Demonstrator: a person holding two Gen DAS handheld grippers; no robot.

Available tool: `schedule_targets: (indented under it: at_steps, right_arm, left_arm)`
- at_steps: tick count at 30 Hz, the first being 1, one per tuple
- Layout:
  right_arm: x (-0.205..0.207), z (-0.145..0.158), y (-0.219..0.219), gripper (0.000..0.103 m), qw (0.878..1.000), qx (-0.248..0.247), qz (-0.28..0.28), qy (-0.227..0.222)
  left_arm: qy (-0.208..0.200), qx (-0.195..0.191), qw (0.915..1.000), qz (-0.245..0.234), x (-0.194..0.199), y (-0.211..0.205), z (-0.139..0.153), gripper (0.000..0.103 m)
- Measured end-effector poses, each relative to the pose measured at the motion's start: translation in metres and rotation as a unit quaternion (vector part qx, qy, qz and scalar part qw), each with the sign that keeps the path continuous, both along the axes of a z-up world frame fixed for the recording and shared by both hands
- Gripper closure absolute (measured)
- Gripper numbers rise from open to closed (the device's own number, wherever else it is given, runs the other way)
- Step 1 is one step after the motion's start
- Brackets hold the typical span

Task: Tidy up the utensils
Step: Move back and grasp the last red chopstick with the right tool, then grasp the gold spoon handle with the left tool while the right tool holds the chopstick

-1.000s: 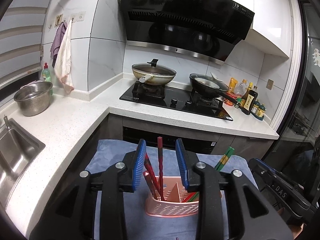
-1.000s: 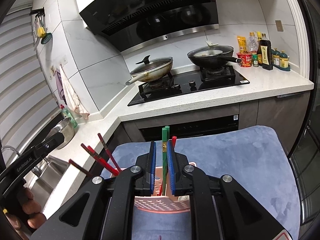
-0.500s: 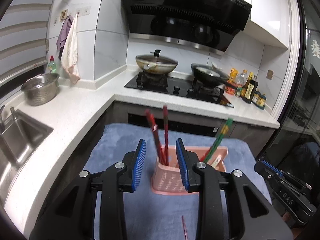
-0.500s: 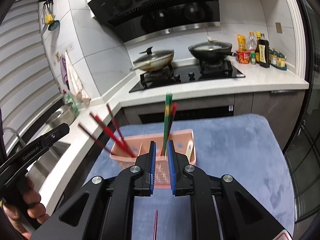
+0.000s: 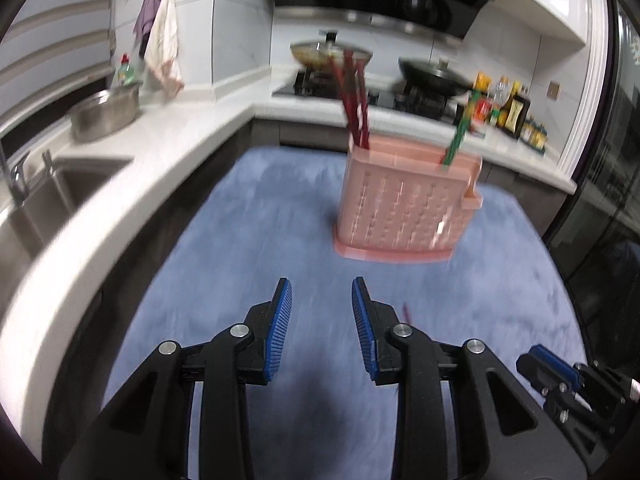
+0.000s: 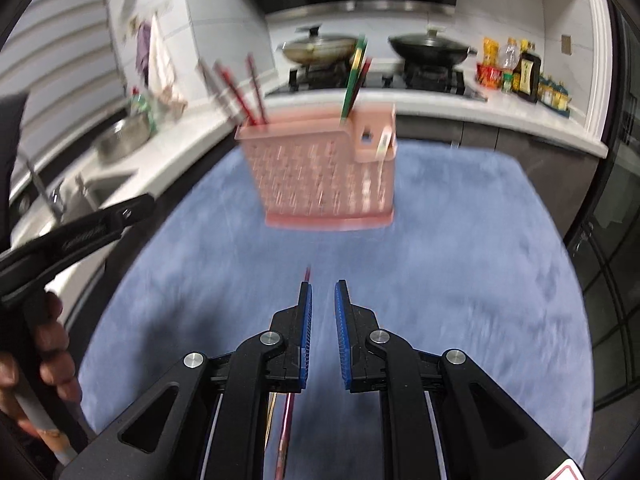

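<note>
Utensil holder: a pink perforated plastic holder (image 5: 404,208) stood upright on the blue mat (image 5: 256,240), ahead of both my grippers and well apart from them.
Holder, left compartment: several red chopsticks (image 5: 354,100) leaned in it, tips up; motion blur kept me from counting them.
Holder, right compartment: green chopsticks (image 6: 352,84) stood in it with one red stick alongside; a small side pocket (image 6: 380,140) on the right end held a pale item I could not identify.
Loose chopstick: one red chopstick (image 6: 307,274) lay flat on the mat, its far tip showing just beyond the left finger of my right gripper, its length running back underneath that gripper.
Surroundings: a white countertop (image 5: 132,184) wrapped the mat on the left and far sides; a steel sink (image 5: 44,204), a steel bowl (image 5: 106,114), a lidded wok (image 6: 318,46), a black pan (image 6: 430,46) and sauce bottles (image 6: 524,74) stood on it, none between the grippers and the holder.
Left gripper (image 5: 322,292): I held it angled down over the mat, jaws moderately apart, nothing between them.
Right gripper (image 6: 323,290): I held it angled down over the mat, jaws drawn to a narrow gap, gripping nothing.
Left hand (image 6: 40,356): my fingers wrapped the handle at the left edge of the right-wrist view.
</note>
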State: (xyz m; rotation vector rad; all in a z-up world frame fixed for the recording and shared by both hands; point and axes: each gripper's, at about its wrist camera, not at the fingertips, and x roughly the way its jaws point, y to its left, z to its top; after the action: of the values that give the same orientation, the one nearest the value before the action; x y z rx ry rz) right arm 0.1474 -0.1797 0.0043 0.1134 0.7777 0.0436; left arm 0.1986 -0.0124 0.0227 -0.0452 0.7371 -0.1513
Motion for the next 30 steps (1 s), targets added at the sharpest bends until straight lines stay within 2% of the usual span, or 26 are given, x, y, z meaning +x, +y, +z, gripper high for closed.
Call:
schedule_targets:
  at_steps: [5, 12, 30]
  right_arm:
    - [-0.035, -0.038, 0.018, 0.09, 0.999, -0.007, 0.015, 0.039]
    - [-0.058, -0.066, 0.034, 0.09, 0.997, 0.004, 0.025, 0.07]
    - [-0.062, -0.101, 0.04, 0.092, 0.993, 0.014, 0.026, 0.111]
  left_arm:
    - [0.041, 0.012, 0.9991, 0.001, -0.027, 0.005, -0.038, 0.073]
    - [0.077, 0.023, 0.9967, -0.003, -0.056, 0.009, -0.07, 0.073]
    - [0.118, 0.034, 0.9923, -0.018, -0.08, 0.01, -0.098, 0.073]
